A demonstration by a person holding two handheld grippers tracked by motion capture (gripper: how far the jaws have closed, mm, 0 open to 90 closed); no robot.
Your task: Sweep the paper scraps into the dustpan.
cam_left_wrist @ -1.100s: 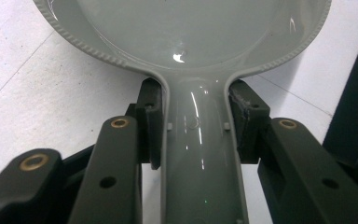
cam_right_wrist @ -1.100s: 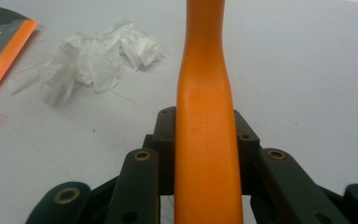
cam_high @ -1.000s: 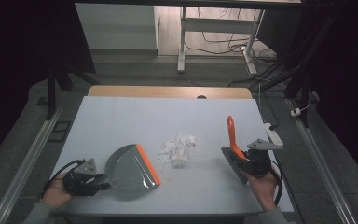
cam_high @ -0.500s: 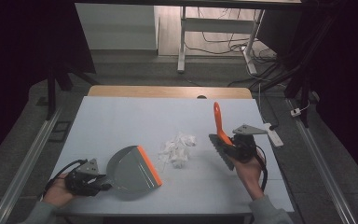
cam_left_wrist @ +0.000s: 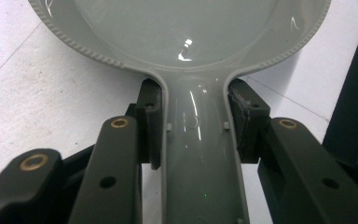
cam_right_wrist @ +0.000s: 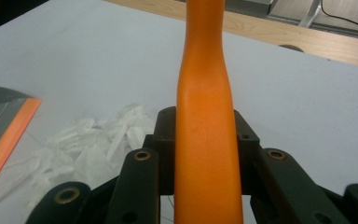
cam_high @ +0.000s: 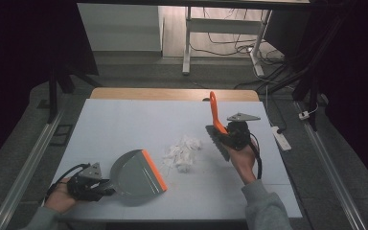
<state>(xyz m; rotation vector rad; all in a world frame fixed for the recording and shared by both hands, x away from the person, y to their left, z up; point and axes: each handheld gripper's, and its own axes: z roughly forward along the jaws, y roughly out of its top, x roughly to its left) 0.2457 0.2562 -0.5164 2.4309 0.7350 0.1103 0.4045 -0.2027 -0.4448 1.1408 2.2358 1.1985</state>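
Note:
A grey dustpan with an orange lip lies on the white table at the front left. My left gripper is shut on the dustpan's handle, with a pad on each side. A pile of white paper scraps sits mid-table, just right of the dustpan's lip. My right gripper is shut on the orange handle of a brush, held above the table to the right of the scraps, handle pointing up and away. In the right gripper view the scraps lie at the lower left.
A wooden strip runs along the table's far edge. A white power strip lies off the table's right side. Beyond the table stand a metal frame's legs and loose cables on the floor.
My right gripper has carried the brush left and farther up the table, from the right edge towards the scraps. The left gripper and dustpan have stayed put.

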